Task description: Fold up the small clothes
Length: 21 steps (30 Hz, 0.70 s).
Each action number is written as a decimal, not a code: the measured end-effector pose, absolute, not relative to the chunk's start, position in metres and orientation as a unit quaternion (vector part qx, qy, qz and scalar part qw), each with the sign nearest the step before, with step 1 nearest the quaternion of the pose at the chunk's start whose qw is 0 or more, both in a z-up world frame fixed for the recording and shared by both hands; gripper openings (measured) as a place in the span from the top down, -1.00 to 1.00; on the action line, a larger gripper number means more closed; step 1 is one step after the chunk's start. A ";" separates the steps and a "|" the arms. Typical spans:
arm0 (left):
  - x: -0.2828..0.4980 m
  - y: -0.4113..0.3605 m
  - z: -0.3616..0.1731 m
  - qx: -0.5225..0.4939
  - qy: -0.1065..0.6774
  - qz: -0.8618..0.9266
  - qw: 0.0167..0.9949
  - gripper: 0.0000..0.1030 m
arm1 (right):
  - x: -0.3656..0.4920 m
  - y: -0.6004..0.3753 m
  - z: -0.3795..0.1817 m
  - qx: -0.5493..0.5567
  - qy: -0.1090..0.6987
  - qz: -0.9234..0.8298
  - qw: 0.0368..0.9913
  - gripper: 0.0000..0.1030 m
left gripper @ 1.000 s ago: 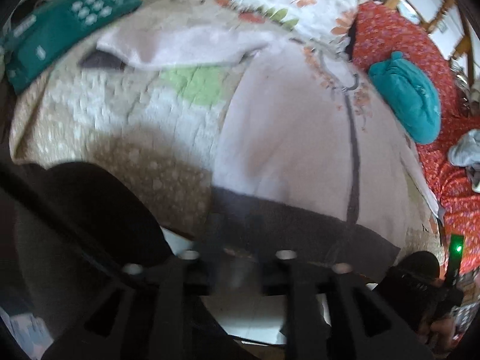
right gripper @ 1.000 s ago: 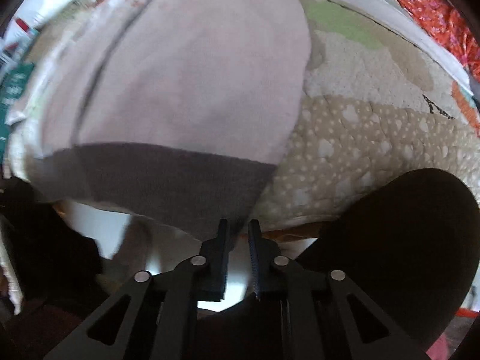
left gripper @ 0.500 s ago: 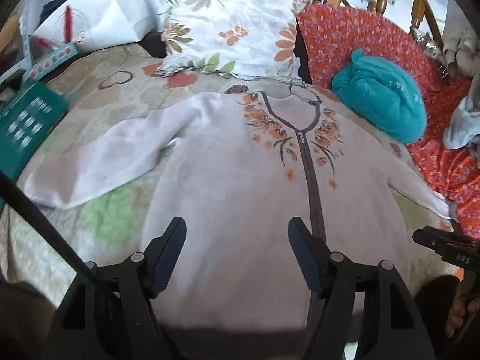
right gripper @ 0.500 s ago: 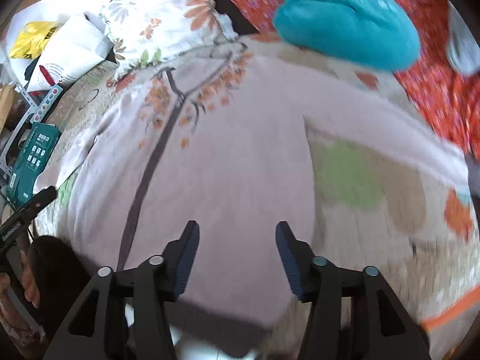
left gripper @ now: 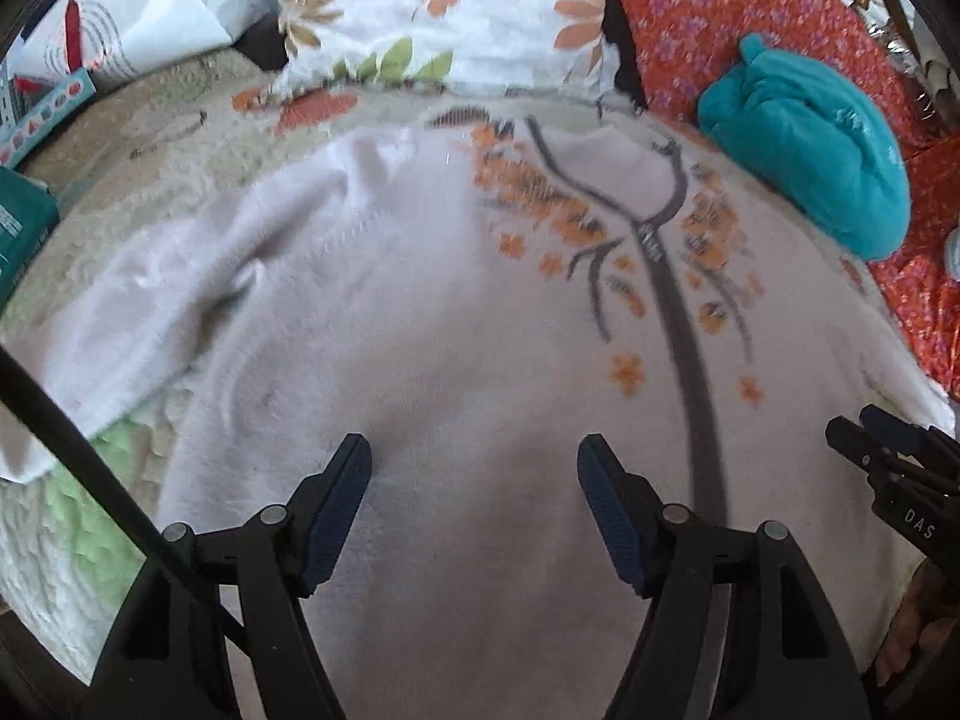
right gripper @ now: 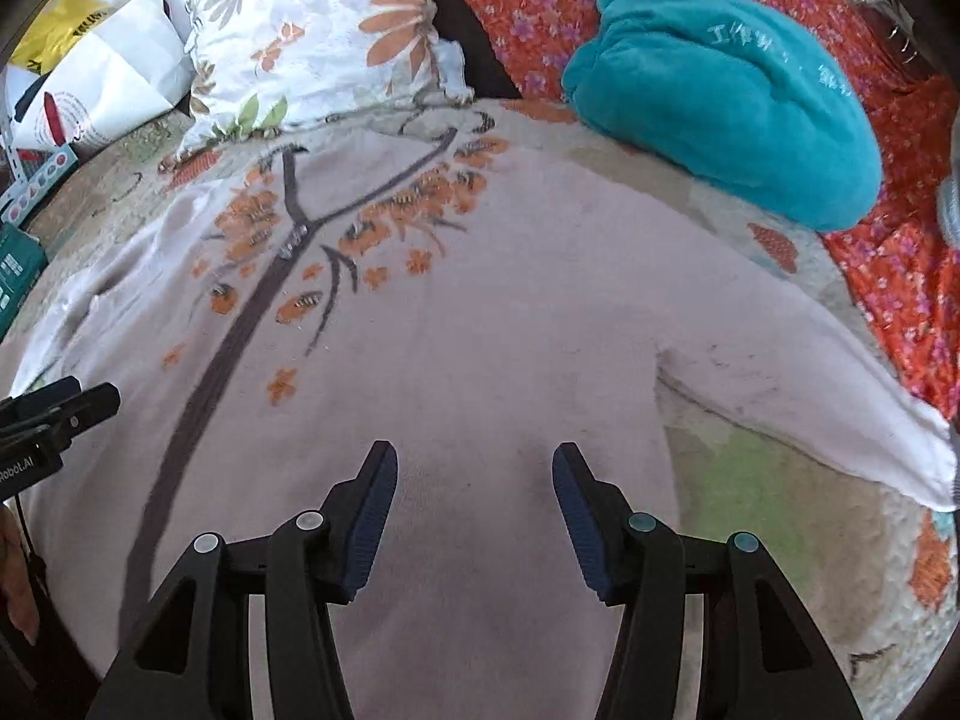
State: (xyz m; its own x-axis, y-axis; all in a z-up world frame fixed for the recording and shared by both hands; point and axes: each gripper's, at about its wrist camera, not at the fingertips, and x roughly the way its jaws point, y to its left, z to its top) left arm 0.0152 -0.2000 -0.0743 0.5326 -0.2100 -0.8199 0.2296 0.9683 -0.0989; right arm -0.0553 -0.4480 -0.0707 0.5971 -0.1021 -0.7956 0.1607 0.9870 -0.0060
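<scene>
A pale pink zip-up sweater [left gripper: 450, 312] with orange flowers and a grey zipper lies flat, front up, on the quilt; it also fills the right wrist view [right gripper: 510, 330]. Its left sleeve [left gripper: 150, 312] spreads out to the left, and its right sleeve [right gripper: 810, 378] to the right. My left gripper [left gripper: 474, 444] hovers open over the left half of the chest, nothing between its fingers. My right gripper [right gripper: 475, 449] hovers open over the right half, also holding nothing. Each gripper shows at the edge of the other's view.
A teal cloth bundle [right gripper: 732, 96] lies at the back right on a red floral cover [left gripper: 720, 18]. A floral pillow [left gripper: 432, 6] sits behind the collar, with a white bag [left gripper: 120, 18] and a teal box [left gripper: 18, 228] to the left. The cream quilt [left gripper: 72, 540] shows beside the sweater.
Both grippers were shut at the grey hem at the bed's edge. They have opened, let go and moved forward over the sweater's body toward the collar.
</scene>
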 end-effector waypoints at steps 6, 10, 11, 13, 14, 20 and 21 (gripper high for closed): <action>0.015 -0.216 -0.085 0.063 0.433 -0.114 0.892 -0.78 | -0.052 -0.446 -0.087 0.003 0.428 -0.094 0.899 -0.57; 0.019 -0.217 -0.090 0.057 0.419 -0.101 0.900 -1.00 | -0.049 -0.458 -0.093 0.038 0.422 -0.102 0.900 -0.80; 0.020 -0.217 -0.091 0.054 0.419 -0.101 0.901 -1.00 | -0.048 -0.460 -0.094 0.043 0.422 -0.100 0.900 -0.83; 0.020 -0.217 -0.091 0.056 0.416 -0.101 0.902 -1.00 | -0.048 -0.460 -0.095 0.039 0.420 -0.100 0.901 -0.87; 0.019 -0.218 -0.091 0.057 0.414 -0.100 0.903 -1.00 | -0.047 -0.458 -0.095 0.035 0.419 -0.102 0.901 -0.89; 0.019 -0.219 -0.091 0.058 0.413 -0.100 0.903 -1.00 | -0.047 -0.457 -0.096 0.034 0.418 -0.100 0.902 -0.92; 0.019 -0.219 -0.091 0.058 0.413 -0.100 0.903 -1.00 | -0.047 -0.457 -0.096 0.034 0.417 -0.101 0.902 -0.93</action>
